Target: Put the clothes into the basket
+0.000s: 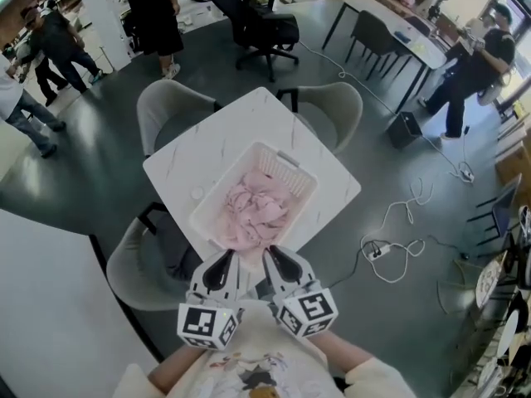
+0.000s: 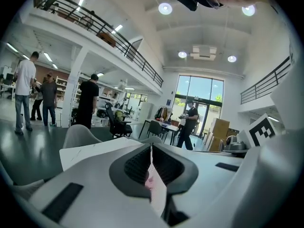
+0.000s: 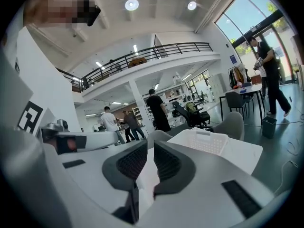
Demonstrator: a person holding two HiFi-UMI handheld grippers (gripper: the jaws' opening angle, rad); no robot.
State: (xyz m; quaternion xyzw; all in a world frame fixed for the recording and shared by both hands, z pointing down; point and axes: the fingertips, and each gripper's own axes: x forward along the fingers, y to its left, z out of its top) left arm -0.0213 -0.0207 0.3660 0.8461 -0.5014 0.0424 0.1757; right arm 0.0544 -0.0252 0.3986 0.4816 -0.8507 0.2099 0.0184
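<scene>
Both left gripper [image 1: 224, 259] and right gripper [image 1: 272, 255] jaws clenched empty near basket [image 1: 292, 172]; expect soft, light, limp clothes [image 1: 253, 210], pinch a bunched fold.

white square table [image 1: 249, 123] (faint grey veining), carrying white slatted basket [image 1: 292, 169] toward near corner; small pale round item [image 1: 197, 193] beside it.

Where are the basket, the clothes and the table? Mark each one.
basket [image 1: 291, 167], head view, far rim.
clothes [image 1: 253, 210], head view, middle of the pile.
table [image 1: 241, 121], head view, bare far corner.
</scene>
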